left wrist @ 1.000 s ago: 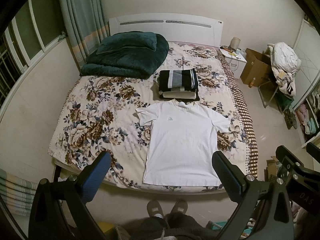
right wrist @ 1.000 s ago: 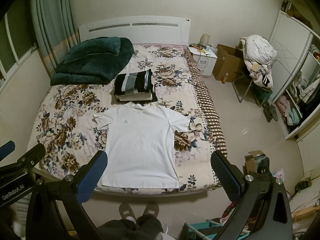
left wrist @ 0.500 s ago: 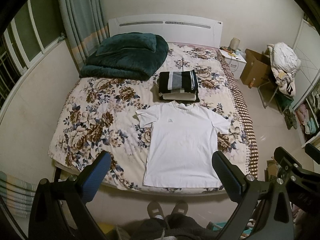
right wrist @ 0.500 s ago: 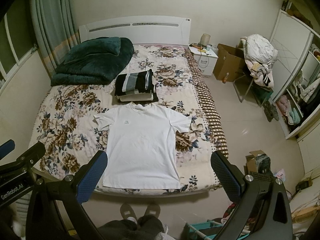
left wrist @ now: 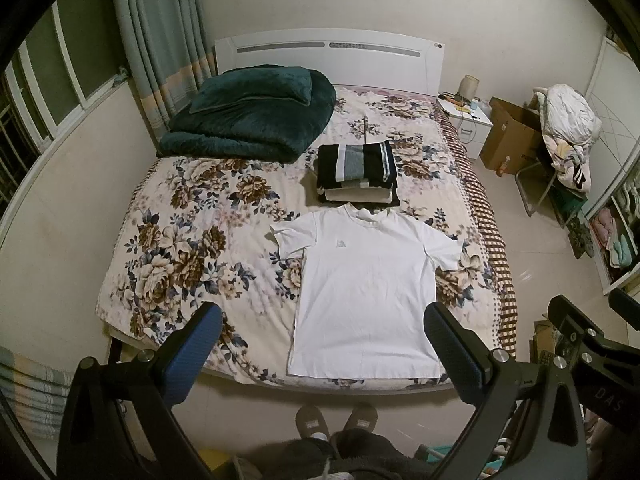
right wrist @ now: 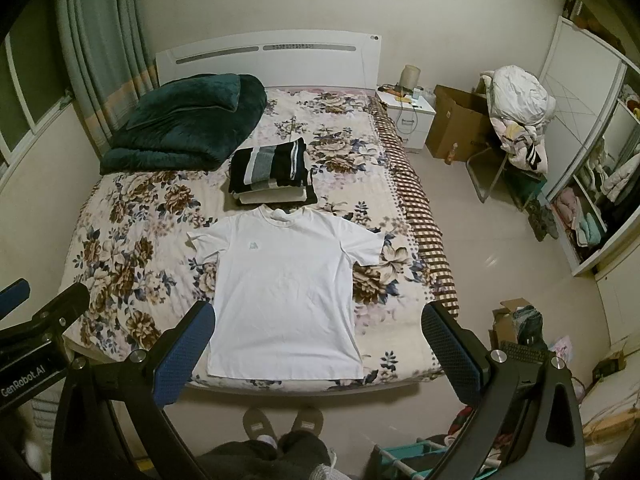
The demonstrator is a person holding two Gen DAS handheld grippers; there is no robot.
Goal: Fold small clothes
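Bedroom, cream walls, pale tiled floor, seen from above the foot of a bed (left wrist: 188,240) with a floral bedspread and a white headboard (left wrist: 328,60). Green curtains (left wrist: 156,40) hang by a window on the left wall. Dark green quilt (left wrist: 252,116), folded thick, lies on the bed's far left corner below the headboard. White T-shirt (left wrist: 368,300) is spread flat, front up, on the near half of the bed toward its right side; collar points to the headboard, hem runs along the foot edge, both short sleeves lie out to the sides, and a small grey logo sits on the chest. Just beyond the collar, a stack of folded clothes (left wrist: 356,176), dark striped piece on top, cream one beneath. To the right of the bed: white nightstand (left wrist: 468,116), open cardboard box (left wrist: 508,136), a chair piled with laundry (left wrist: 568,128), open shelving with folded items. Person's slippered feet (left wrist: 336,424) stand on the floor at the bed's foot. Left gripper (left wrist: 320,344) is held above the foot edge, blue-padded fingers spread wide, nothing between them. Right gripper (right wrist: 316,340) likewise parted wide and empty, clear of the shirt.
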